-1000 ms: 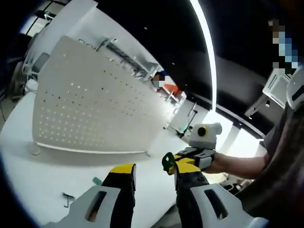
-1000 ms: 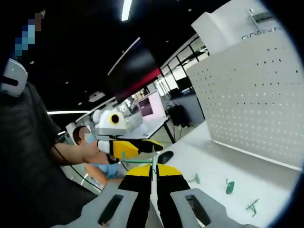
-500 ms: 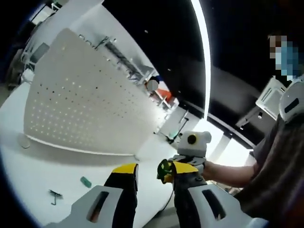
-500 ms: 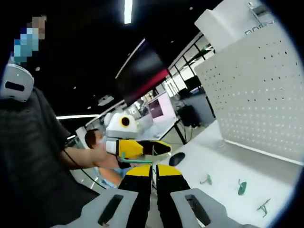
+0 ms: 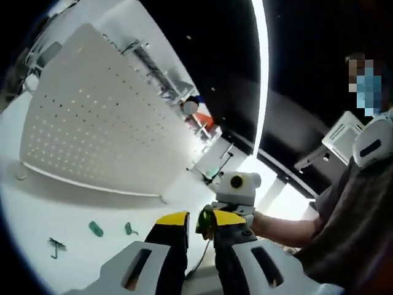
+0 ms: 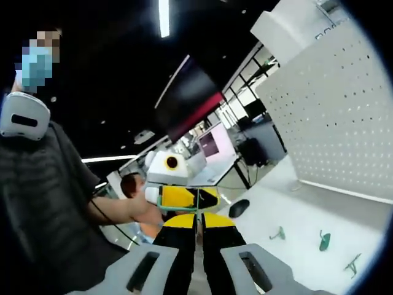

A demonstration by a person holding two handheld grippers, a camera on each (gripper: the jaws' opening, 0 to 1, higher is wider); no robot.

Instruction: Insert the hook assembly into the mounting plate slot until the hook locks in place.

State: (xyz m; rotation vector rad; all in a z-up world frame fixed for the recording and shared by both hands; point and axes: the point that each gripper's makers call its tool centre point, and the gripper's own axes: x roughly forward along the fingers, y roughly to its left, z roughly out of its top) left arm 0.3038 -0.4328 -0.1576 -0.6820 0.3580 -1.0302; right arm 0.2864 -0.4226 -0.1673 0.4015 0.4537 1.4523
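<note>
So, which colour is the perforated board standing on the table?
White, the pegboard, clearest in the left gripper view.

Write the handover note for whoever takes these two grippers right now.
Right gripper: shut on a thin green hook, held up in the air in front of the person.
Left gripper: jaws a little apart, tips right at the hook; no firm grip that I can see.
White pegboard stands upright on the table, well away from both grippers.
Spare green hooks lie loose on the table in front of the board.
Done: one hook picked up.
Left: carry it to the board, push it into a slot until it locks.
</note>
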